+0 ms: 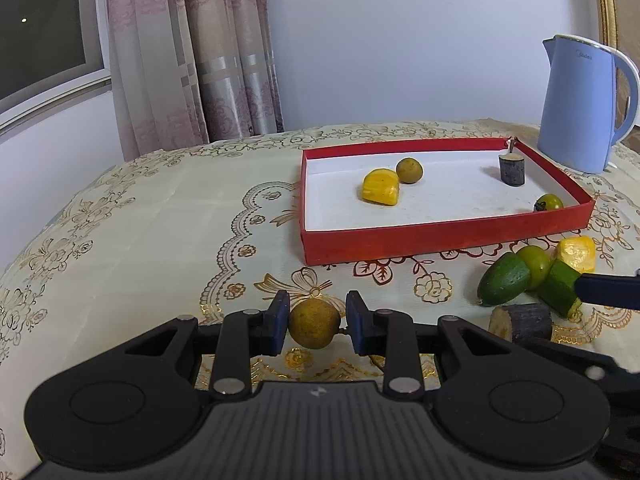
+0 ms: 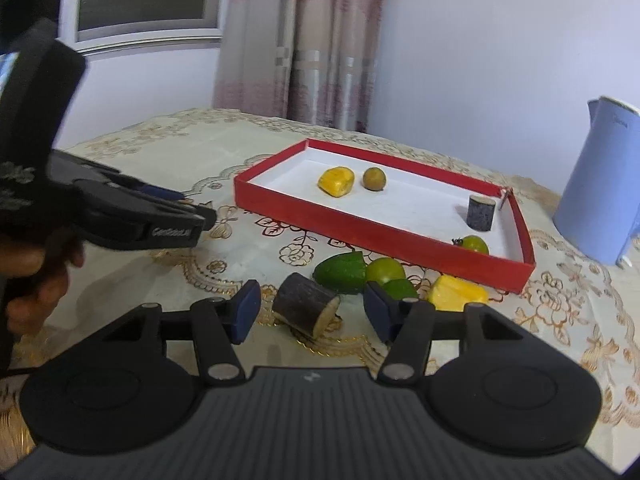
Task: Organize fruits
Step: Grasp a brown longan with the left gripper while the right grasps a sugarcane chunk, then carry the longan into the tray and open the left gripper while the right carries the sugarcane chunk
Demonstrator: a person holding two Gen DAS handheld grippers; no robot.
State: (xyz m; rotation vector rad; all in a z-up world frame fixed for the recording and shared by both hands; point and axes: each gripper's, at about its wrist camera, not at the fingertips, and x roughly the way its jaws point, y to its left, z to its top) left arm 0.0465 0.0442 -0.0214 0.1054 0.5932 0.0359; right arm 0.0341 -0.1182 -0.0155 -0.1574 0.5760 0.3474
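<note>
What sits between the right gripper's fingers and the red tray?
In the right wrist view, a dark cut log piece lies between the open right gripper fingers; beyond it, green pieces and a yellow chunk lie before the red tray.

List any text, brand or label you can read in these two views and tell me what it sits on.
"Midea": faint grey brand near the top of the blue kettle.
White lettering on the side of the left hand-held gripper, seen from the right wrist view: blurred, begins roughly "Gen", the rest unreadable.
A small pale logo mark on each gripper body, no letters.
Nothing readable on the red tray.

Table (image 1: 160,208) (floral cloth), red tray (image 1: 440,240), kettle (image 1: 576,108)
</note>
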